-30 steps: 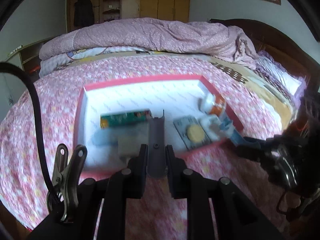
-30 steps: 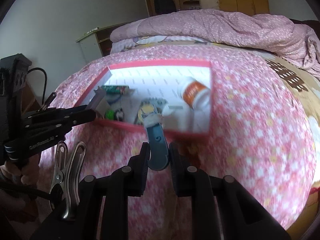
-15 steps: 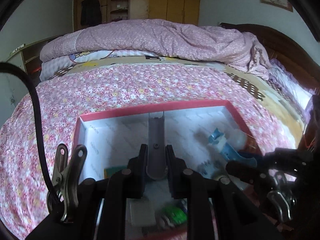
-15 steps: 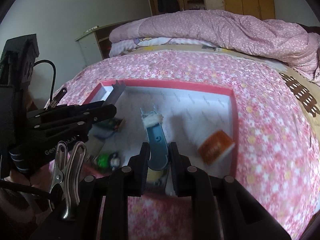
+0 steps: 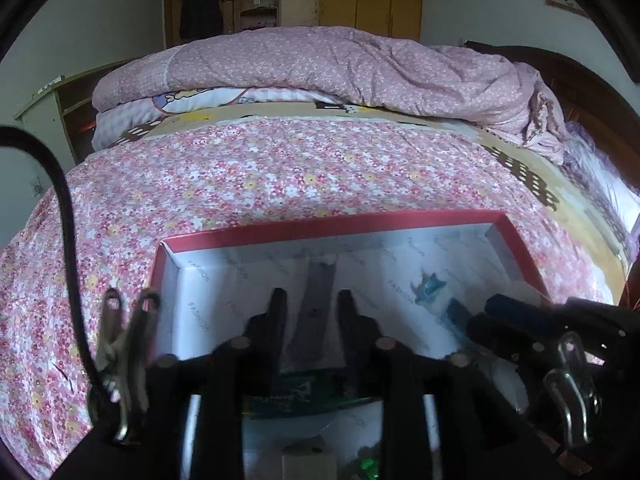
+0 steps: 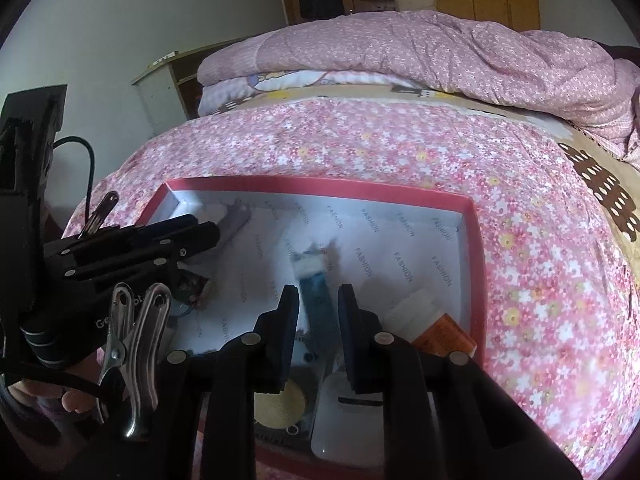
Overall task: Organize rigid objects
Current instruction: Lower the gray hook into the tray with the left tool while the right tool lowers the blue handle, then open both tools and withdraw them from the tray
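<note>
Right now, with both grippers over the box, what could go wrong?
The left gripper has just been opening its jaws round the grey handle; it may drop askew onto the green pack below. The right gripper, shut on the blue tool, hangs close by; the two could bump.

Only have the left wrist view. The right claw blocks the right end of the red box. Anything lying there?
Observer: Yes. An orange-and-white plastic bottle lies on its side by the right wall of the red cardboard box.
Operator: Is the right claw holding anything? It's blurred here.
Observer: The right claw is shut on a blue-handled tool with a white tip, which points into the box.
Operator: What's beneath it?
Observer: A round yellow disc in a pack and a white rectangular block, both near the box's front wall.
</note>
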Available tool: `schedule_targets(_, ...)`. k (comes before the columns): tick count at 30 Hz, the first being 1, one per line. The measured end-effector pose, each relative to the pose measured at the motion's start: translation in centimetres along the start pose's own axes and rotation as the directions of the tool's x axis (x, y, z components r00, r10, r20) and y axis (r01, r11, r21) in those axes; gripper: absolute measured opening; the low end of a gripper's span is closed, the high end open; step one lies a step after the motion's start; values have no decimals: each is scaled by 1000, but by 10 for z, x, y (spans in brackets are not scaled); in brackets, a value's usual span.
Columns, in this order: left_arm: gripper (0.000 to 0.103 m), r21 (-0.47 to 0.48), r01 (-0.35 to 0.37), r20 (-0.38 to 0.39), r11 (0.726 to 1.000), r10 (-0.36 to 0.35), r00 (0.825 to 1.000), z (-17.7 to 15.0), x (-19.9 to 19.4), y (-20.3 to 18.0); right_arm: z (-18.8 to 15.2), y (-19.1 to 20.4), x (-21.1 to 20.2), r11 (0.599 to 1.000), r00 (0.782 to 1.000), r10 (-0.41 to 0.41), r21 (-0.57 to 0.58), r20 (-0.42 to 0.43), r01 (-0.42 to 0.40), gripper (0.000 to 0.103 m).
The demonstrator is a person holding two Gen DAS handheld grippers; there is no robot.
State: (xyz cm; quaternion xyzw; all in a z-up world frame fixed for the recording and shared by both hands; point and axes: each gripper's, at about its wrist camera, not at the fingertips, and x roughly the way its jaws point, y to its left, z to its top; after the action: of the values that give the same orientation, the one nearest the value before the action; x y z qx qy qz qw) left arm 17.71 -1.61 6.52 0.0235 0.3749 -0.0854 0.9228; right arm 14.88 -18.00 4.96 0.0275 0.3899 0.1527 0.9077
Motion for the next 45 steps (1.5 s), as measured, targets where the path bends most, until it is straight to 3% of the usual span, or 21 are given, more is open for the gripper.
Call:
schedule_targets(4,49,16,-14,12,1000,14,1000,-1,-4,-4,0,0,-2,1000,1000,8,6,6,-8,25)
schedule_targets(6,57,23,-19,15,1000,19,1000,-1,-6,-6,0,1,-4,1000,1000,11,4,16,-11,33)
schedule_targets(12,63,24,-21,20,999,20,1000,-3,-14,-10,-1,2,-12,1000,999,9,17,33,-10,40)
schedule_targets(28,64,-25,-3,12,1000,4,1000,-24,-50,-16,-25,-2,-50,998,998,49,33,49,-51,40)
schedule_targets(45,64,-33,34,-4,999,-34,999,-64,-79,-24,-104,-21,-97,999,999,-35,21,-8,35,40)
